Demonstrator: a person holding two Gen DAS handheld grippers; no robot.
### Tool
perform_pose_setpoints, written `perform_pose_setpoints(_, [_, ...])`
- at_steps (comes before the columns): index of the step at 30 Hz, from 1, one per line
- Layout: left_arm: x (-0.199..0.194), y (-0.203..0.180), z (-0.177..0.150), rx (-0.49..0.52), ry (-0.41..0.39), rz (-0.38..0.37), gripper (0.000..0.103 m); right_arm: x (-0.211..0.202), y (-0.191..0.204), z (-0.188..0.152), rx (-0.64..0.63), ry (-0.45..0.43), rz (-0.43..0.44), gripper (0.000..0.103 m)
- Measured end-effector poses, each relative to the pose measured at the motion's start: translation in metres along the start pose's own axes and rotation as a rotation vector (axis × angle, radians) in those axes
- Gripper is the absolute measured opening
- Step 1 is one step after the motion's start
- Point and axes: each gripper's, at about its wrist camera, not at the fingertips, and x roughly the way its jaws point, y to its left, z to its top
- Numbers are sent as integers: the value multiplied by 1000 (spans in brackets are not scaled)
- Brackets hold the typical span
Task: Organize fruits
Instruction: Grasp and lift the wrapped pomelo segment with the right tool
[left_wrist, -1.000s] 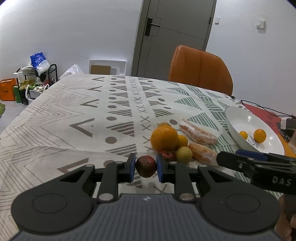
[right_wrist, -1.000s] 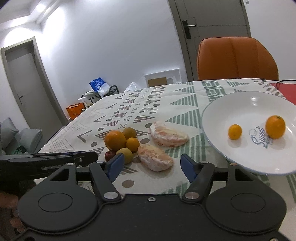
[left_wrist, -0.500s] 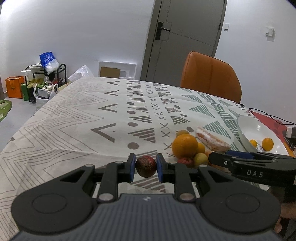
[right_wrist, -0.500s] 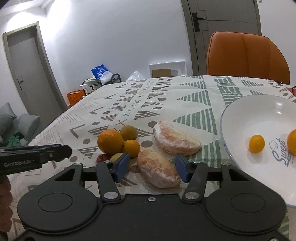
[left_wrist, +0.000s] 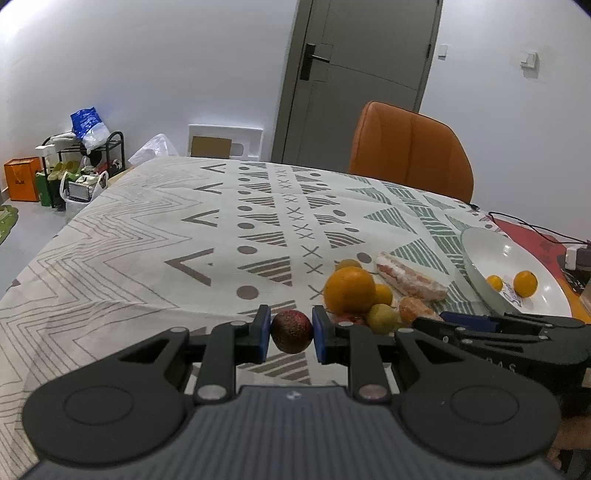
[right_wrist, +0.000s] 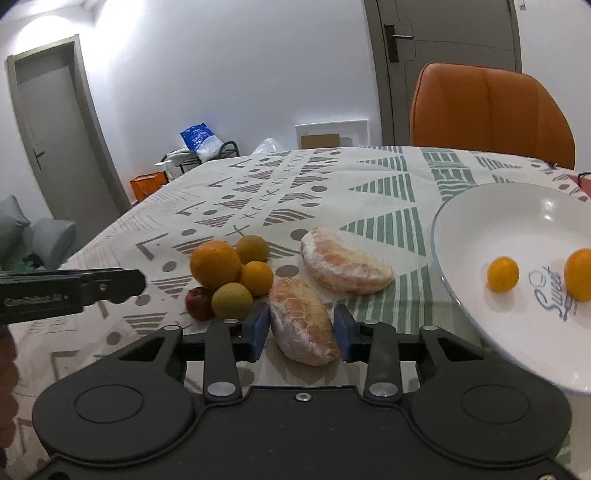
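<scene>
My left gripper (left_wrist: 291, 332) is shut on a small dark red fruit (left_wrist: 291, 331), held above the tablecloth. To its right lies a pile: a big orange (left_wrist: 349, 290), small oranges and a yellow-green fruit (left_wrist: 382, 317). My right gripper (right_wrist: 301, 328) has its blue pads on both sides of the near wrapped pomelo segment (right_wrist: 303, 323), closing on it on the table. A second pomelo segment (right_wrist: 345, 260) lies behind. The fruit pile (right_wrist: 229, 273) with a red fruit (right_wrist: 197, 302) is to the left. A white plate (right_wrist: 480, 206) on the right holds two small oranges (right_wrist: 502, 274).
An orange chair (left_wrist: 410, 151) stands behind the patterned table (left_wrist: 147, 258). A cable and a red mat (left_wrist: 524, 229) lie at the far right edge. The left gripper's body (right_wrist: 66, 288) shows at the left of the right wrist view.
My right gripper moved down and forward and narrowed around the near pomelo segment. My left gripper pulled back and left from the pile, still holding the dark red fruit.
</scene>
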Motion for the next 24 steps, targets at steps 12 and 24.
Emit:
perform_pose_setpoints(12, [-2,-23,4,28,-21,-18,22,-32,-5,5,32,-89,16,34])
perform_pose_setpoints(24, [0,-51,12,67,-45,-54,22,-61,-36,7,90,-162,-49,34])
